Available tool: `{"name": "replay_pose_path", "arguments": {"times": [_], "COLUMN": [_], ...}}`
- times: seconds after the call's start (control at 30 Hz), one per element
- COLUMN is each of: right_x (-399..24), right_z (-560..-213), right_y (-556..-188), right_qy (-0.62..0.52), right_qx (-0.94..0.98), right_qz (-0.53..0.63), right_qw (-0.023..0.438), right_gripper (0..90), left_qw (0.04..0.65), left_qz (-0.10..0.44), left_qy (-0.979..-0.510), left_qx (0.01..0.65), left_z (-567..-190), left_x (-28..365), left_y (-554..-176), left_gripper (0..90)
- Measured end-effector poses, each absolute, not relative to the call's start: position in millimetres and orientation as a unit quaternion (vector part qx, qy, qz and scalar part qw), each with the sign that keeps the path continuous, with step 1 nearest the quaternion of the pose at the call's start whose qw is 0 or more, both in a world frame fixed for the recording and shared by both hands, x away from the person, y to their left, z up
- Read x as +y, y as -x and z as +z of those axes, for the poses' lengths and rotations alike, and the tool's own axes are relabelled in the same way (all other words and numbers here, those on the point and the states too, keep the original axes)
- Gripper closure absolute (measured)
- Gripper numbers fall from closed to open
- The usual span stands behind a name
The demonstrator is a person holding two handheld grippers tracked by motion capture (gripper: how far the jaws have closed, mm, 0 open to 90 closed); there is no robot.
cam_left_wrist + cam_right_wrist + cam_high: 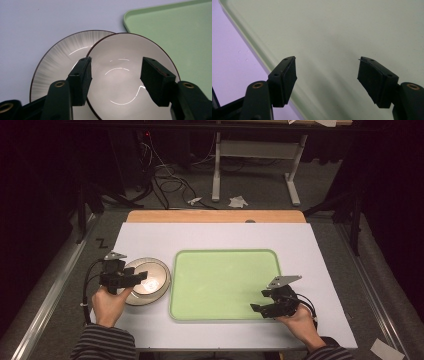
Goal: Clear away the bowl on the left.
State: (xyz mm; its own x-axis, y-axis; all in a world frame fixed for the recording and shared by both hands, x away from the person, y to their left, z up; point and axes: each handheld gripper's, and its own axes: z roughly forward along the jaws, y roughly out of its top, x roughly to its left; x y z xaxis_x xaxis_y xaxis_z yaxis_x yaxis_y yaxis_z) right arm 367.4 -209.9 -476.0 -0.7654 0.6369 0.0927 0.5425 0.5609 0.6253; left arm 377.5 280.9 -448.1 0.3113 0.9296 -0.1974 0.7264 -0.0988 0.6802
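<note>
A pale bowl [125, 82] with a dark rim sits on a larger plate [57, 57] with a streaked grey border, left of a light green tray [225, 280]. My left gripper [116, 61] is open just above the bowl, its left jaw over the bowl's rim and its right jaw over the inside. From above, that left gripper [137, 277] reaches over the plate [145, 297] from its left. My right gripper [327, 60] is open and holds nothing, hovering over the tray [337, 30] close to its edge. In the high view the right gripper [259, 301] is at the tray's front right corner.
A white sheet [150, 237] covers the table, with a strip of bare wood [215, 216] along the far edge. Beyond it are a dark floor, cables [167, 180] and a white desk frame [250, 165]. The tray's surface is bare.
</note>
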Motion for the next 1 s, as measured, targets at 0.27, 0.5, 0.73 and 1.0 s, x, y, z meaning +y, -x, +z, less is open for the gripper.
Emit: {"name": "replay_pose_path", "arguments": {"times": [0.27, 0.5, 0.73, 1.0], "right_x": [-210, -210, -210, -210], "right_z": [-476, -476, -476, -476], "right_y": [-367, -367, -367, -368], "right_qy": [-0.335, -0.336, -0.334, -0.334], "right_qx": [0.880, 0.880, 0.881, 0.881], "right_qz": [0.328, 0.328, 0.327, 0.327], "right_qw": [0.072, 0.071, 0.072, 0.072], "right_gripper": [32.8, 32.8, 32.8, 32.8], "left_qw": [0.358, 0.348, 0.335, 0.311], "left_qz": [0.147, 0.155, 0.129, 0.094], "left_qy": [-0.723, -0.718, -0.705, -0.708], "left_qx": [0.573, 0.583, 0.612, 0.627], "left_z": [-447, -448, -457, -469], "left_x": [285, 289, 299, 300], "left_y": [-377, -377, -384, -393], "left_gripper": [42.5, 42.5, 42.8, 43.8]}}
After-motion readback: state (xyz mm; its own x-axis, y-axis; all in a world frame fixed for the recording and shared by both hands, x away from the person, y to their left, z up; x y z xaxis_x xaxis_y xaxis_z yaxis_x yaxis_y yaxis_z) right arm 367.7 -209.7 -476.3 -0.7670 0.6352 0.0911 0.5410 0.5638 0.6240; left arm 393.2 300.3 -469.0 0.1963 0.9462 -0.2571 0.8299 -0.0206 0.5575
